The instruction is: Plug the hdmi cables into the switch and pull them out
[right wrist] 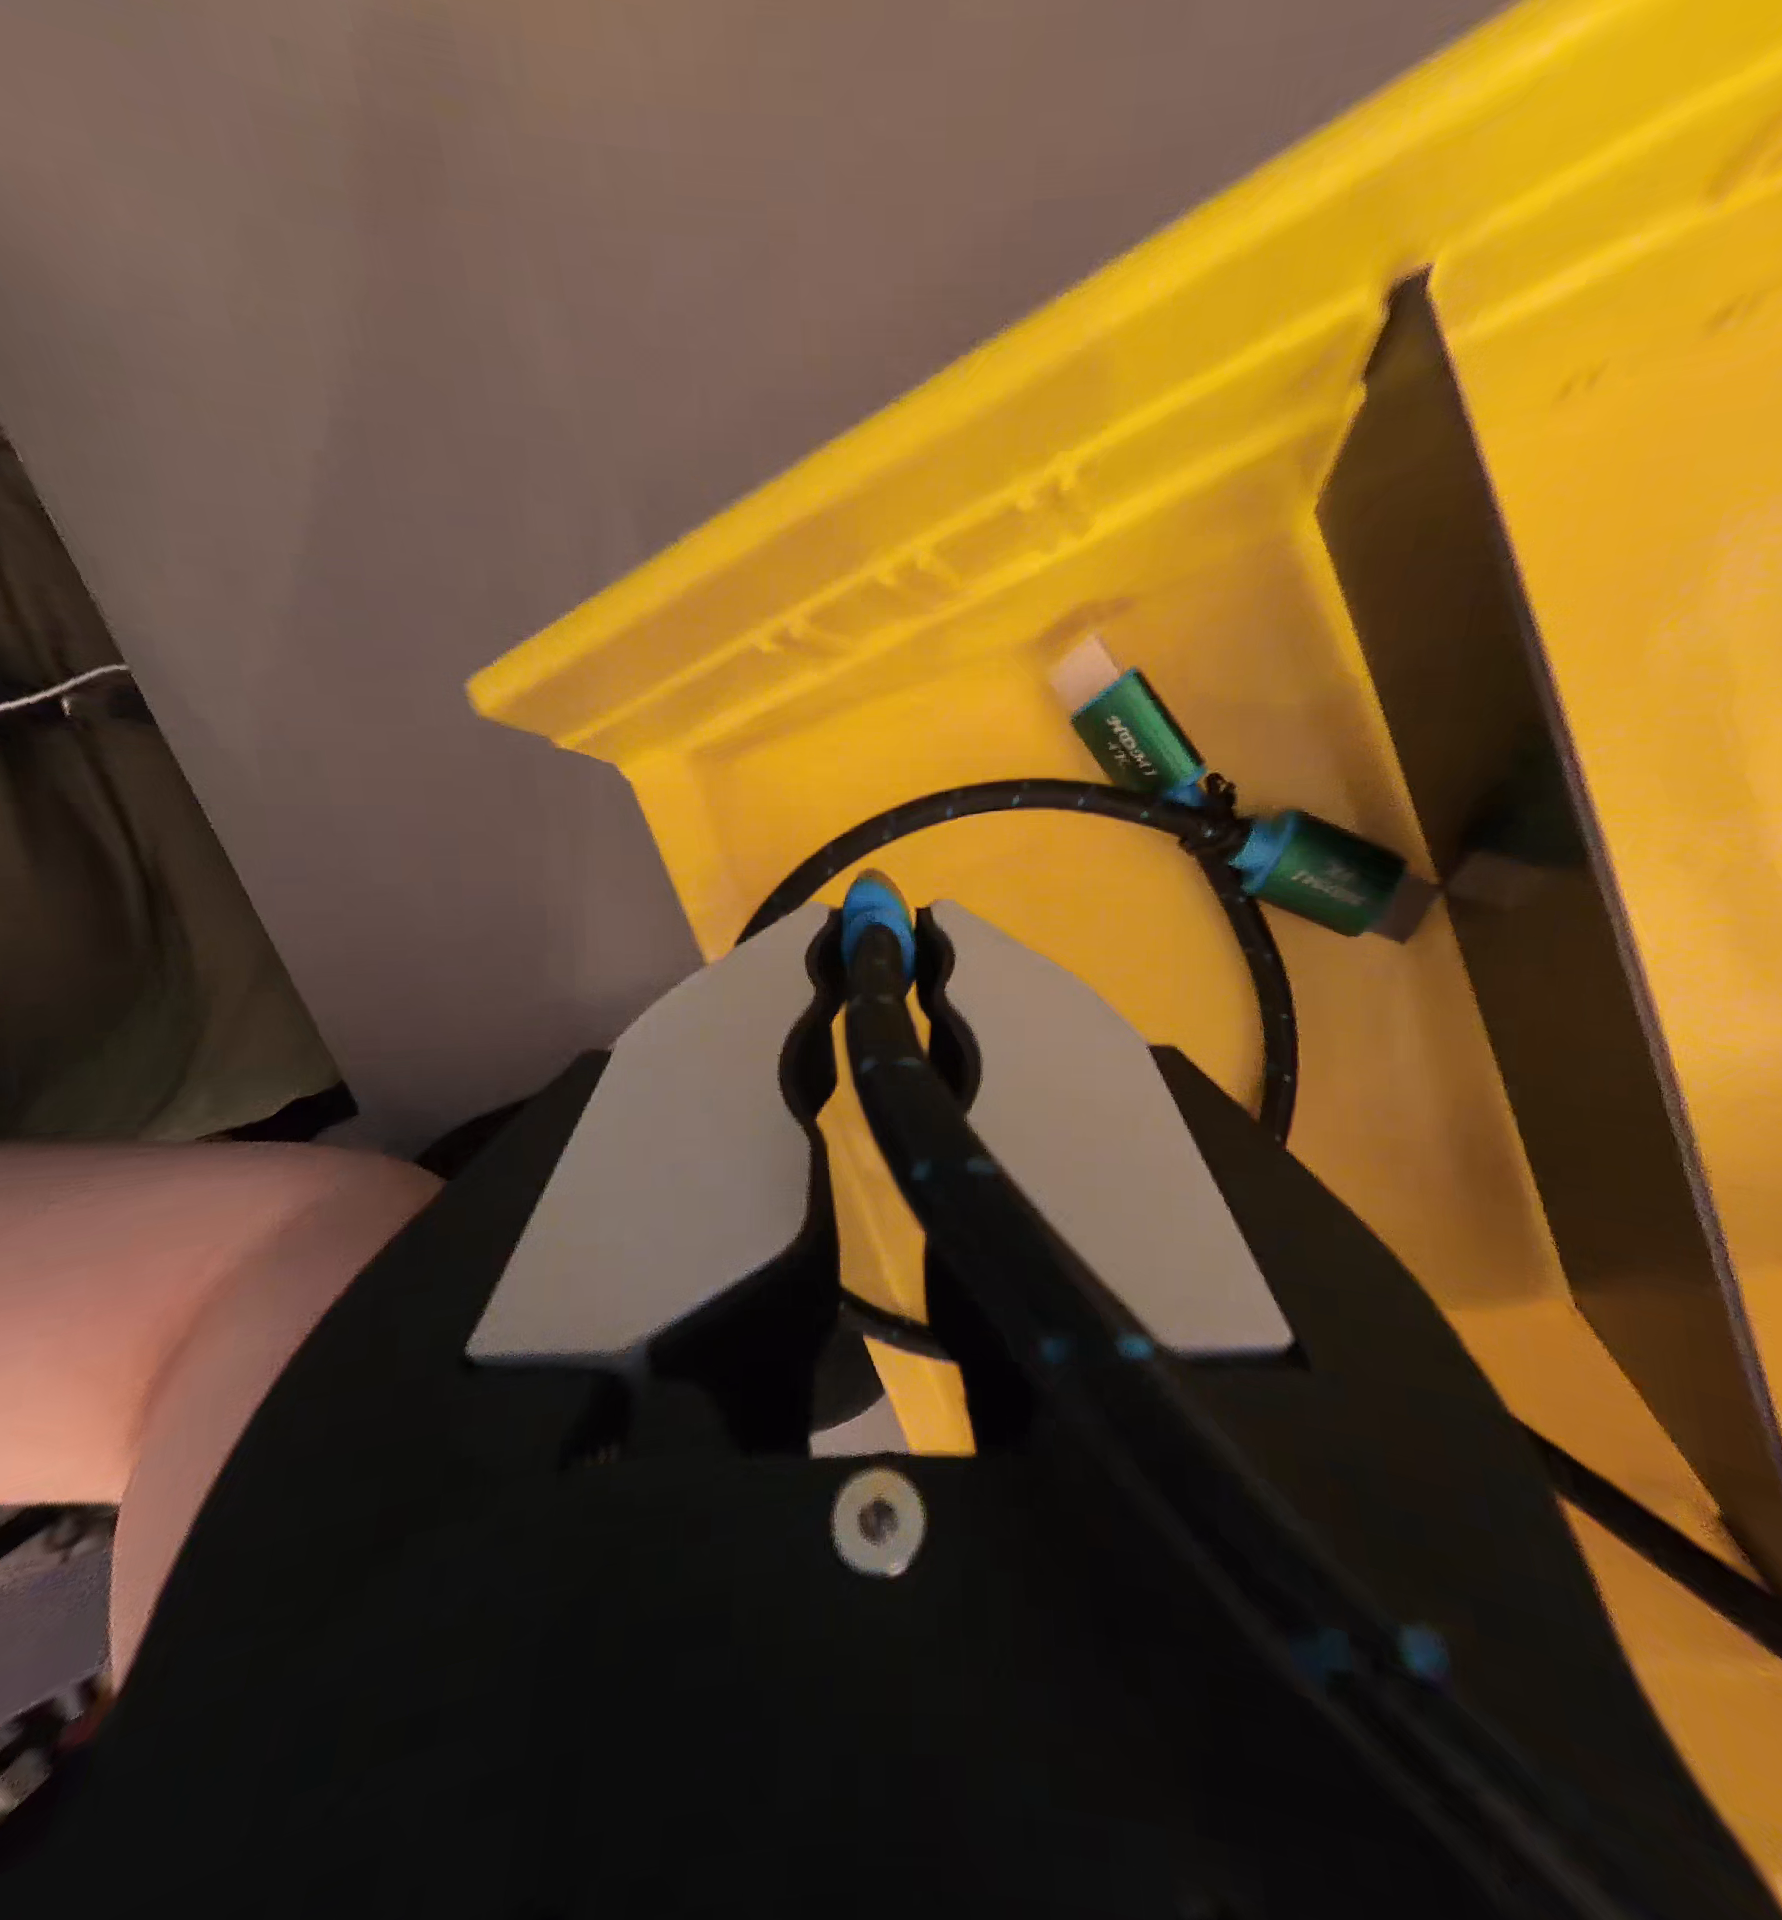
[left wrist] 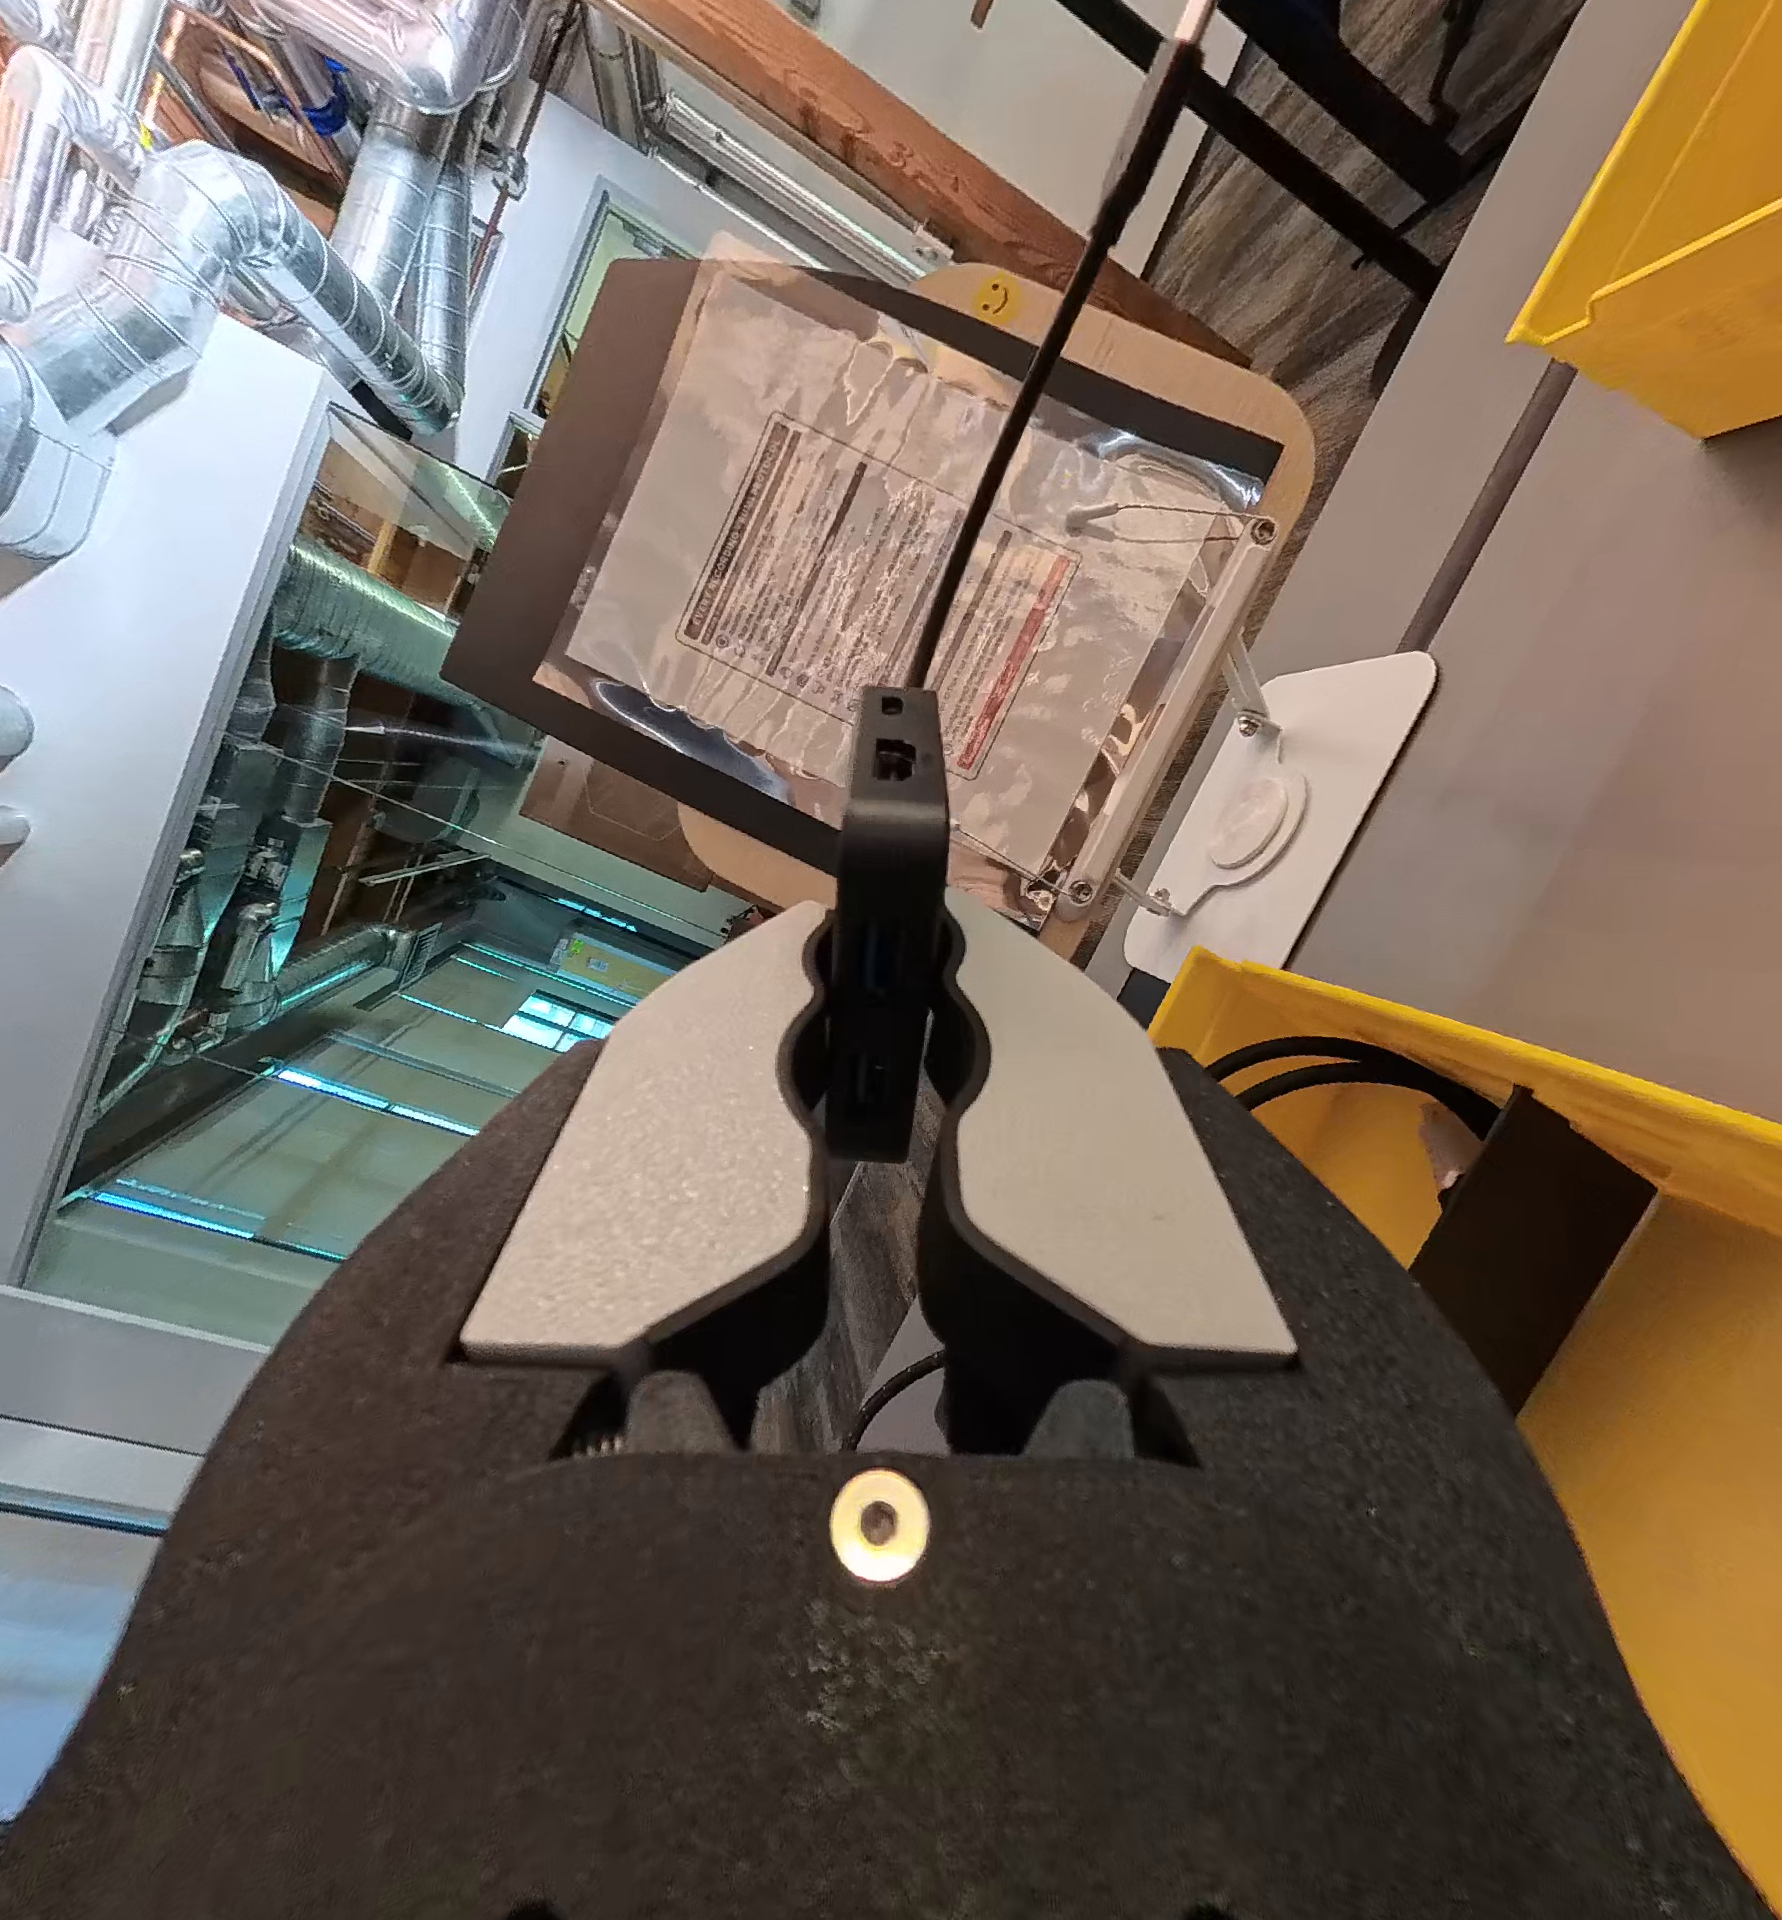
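My left gripper (left wrist: 885, 961) is shut on a flat black switch box (left wrist: 892, 883), held edge-on and raised in the air; a thin black cable (left wrist: 1012, 447) runs up from its far end. My right gripper (right wrist: 874, 940) is shut on a black braided HDMI cable (right wrist: 882, 1023) at its blue strain relief, over a yellow bin (right wrist: 970, 582). Its plug end is hidden past the fingertips. In that bin lies a coiled braided cable with two green HDMI plugs (right wrist: 1141, 743), (right wrist: 1323, 873).
Yellow bins stand at the right (left wrist: 1718, 208), (left wrist: 1489, 1081), the lower one holding black cables and a dark divider (right wrist: 1469, 727). A framed sign on a stand (left wrist: 866, 582) is ahead of the left gripper. A person's arm (right wrist: 139, 1288) is at the lower left. The tips of one gripper are about 40 centimeters away from the tips of the other.
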`<state>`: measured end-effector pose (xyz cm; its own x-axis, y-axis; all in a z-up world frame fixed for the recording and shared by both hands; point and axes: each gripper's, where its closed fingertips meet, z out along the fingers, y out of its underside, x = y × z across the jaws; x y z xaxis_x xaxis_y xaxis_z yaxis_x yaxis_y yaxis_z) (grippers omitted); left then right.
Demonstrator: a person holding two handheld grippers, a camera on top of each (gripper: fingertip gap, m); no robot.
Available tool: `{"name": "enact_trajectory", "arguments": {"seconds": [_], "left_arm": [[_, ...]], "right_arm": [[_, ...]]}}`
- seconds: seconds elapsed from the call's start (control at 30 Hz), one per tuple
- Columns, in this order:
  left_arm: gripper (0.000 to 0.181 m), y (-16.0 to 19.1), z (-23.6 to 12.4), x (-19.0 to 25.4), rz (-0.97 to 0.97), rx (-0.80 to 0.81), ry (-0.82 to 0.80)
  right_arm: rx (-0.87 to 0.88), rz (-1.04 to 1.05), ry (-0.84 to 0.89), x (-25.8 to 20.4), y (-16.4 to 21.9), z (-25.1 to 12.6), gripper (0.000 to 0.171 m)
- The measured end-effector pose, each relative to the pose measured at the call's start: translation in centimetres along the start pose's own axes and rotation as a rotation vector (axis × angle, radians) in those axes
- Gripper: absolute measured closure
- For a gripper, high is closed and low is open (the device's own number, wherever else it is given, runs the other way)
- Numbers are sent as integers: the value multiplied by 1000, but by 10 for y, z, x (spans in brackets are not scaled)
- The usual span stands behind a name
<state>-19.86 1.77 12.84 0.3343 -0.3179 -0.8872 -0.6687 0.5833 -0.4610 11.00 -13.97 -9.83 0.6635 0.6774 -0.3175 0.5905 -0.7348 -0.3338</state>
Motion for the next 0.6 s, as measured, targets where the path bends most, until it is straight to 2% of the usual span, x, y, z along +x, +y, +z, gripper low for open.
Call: {"name": "enact_trajectory", "arguments": {"seconds": [0.07, 0.2, 0.37, 0.47, 0.6], "left_arm": [[167, 0, 1, 1, 2, -1, 7], [167, 0, 1, 2, 1, -6, 13], [167, 2, 0, -1, -7, -10, 9], [167, 3, -2, -3, -7, -12, 3], [167, 2, -2, -2, -12, -5, 8]], "right_arm": [[-32, 32, -3, 6, 0, 6, 157], [-20, 86, -118, -10, -5, 6, 154], [53, 43, -42, -17, -10, -16, 150], [106, 10, 109, -15, -5, -40, 150], [284, -57, 412, 14, -9, -85, 147]]}}
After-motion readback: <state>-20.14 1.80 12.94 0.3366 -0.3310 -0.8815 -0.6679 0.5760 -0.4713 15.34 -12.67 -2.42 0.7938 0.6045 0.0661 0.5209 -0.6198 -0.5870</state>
